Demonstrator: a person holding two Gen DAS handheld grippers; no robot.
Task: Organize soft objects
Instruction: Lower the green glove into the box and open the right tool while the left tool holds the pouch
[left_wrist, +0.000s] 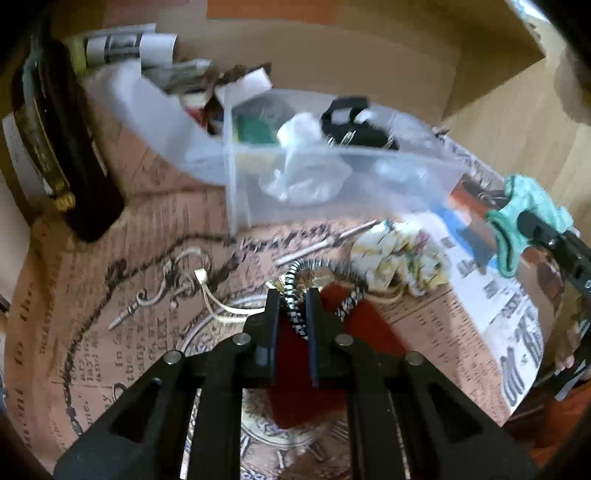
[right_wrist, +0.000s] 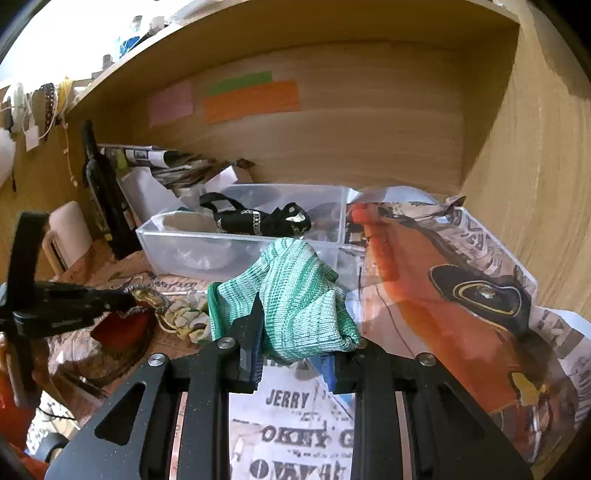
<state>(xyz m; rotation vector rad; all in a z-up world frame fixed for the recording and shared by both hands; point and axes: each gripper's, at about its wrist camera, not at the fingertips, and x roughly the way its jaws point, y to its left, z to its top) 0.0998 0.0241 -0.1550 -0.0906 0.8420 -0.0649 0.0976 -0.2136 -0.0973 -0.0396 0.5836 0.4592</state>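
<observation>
With my right gripper (right_wrist: 295, 332) closed on the green knitted cloth (right_wrist: 291, 295) and my left gripper (left_wrist: 293, 306) pinching the black-and-white cord (left_wrist: 295, 295) above the desk (left_wrist: 110, 295), I judge both must next go into the clear bin (right_wrist: 240, 236).

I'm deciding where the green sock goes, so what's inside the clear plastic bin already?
The clear plastic bin holds a black strap with metal trim on top and crumpled clear plastic below. Something green shows at one end; the bottom is covered.
</observation>
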